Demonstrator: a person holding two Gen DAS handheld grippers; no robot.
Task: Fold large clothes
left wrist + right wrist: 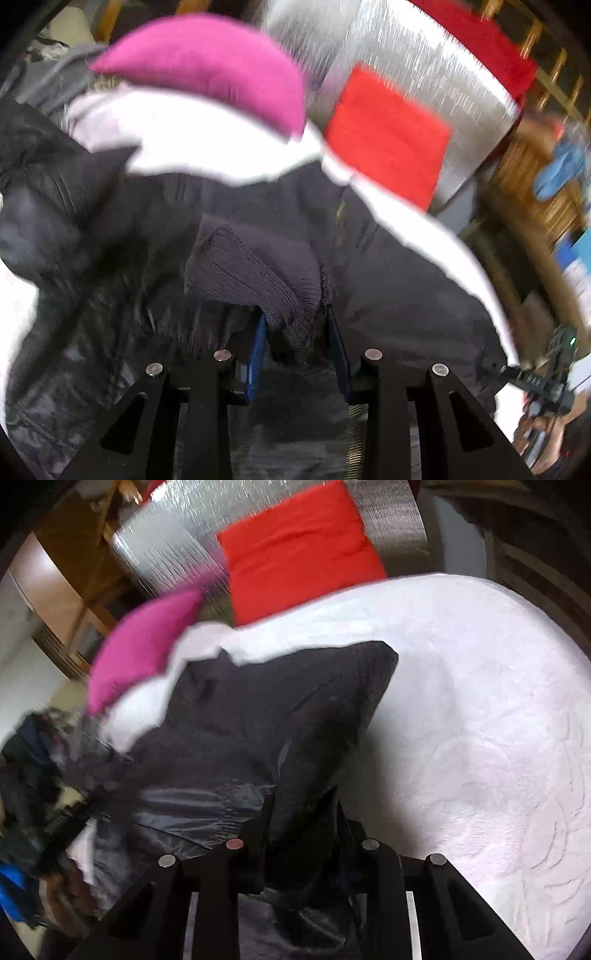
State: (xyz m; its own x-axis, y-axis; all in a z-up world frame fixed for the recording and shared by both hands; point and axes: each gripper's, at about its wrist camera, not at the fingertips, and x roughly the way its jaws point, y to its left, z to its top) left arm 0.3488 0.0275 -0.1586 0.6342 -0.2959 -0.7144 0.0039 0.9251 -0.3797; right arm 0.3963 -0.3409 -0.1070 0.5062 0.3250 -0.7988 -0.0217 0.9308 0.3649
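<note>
A large black jacket (388, 266) lies on a white bed cover (207, 147). My left gripper (297, 332) is shut on the jacket's dark ribbed knit cuff (255, 269), which bunches between the blue pads. My right gripper (301, 823) is shut on a fold of the jacket's shiny black shell (280, 716), which rises from the jaws and spreads up and left over the white cover (461, 709). The right gripper also shows at the lower right edge of the left wrist view (532, 373).
A pink pillow (207, 66) and a red pillow (388, 136) lie at the head of the bed against a silver quilted board (424, 62). A heap of dark clothes (33, 760) sits at the bed's left. Wooden furniture (535, 206) stands beside the bed.
</note>
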